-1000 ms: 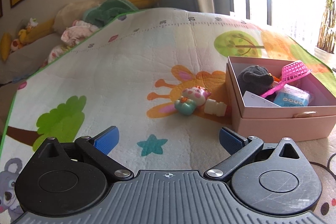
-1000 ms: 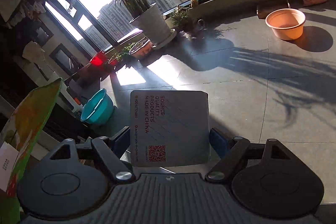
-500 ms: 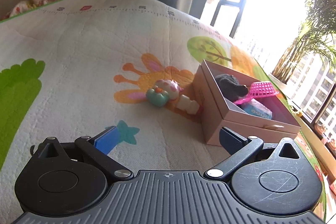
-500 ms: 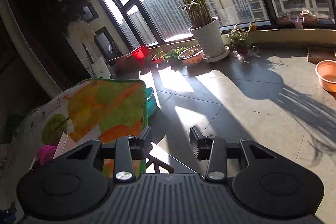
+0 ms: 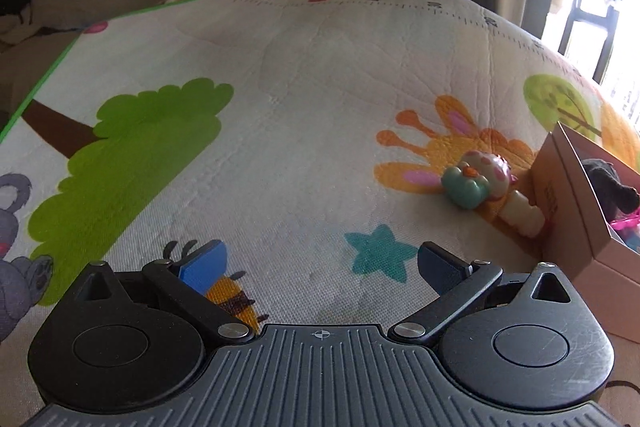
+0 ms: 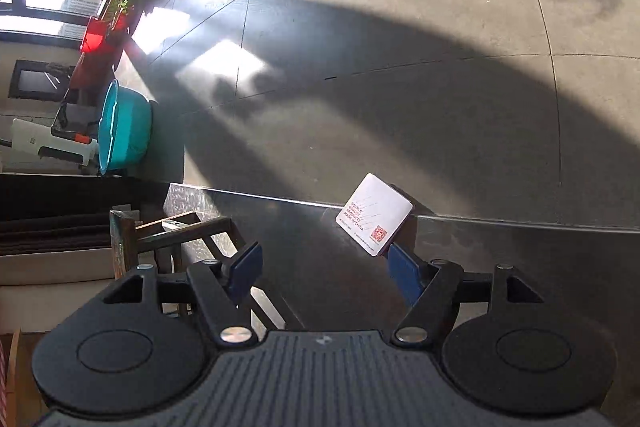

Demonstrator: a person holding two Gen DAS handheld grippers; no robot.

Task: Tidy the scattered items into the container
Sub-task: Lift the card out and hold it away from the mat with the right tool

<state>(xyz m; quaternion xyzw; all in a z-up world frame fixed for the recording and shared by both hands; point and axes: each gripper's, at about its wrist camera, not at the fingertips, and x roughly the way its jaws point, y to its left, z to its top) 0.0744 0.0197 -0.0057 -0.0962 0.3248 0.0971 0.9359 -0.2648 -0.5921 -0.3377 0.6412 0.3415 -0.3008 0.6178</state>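
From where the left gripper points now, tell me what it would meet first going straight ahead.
The left gripper, jaws open and empty, points down at the printed play mat. It would probably meet bare mat near the teal star, left of the pastel plastic toy and pink cardboard box.

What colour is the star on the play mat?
The star is teal, seen best in the left wrist view.

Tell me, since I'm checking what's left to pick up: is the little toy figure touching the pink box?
Touching. The left wrist view shows the toy figure lying on the mat with its cream end pressed against the pink box wall, no gap visible.
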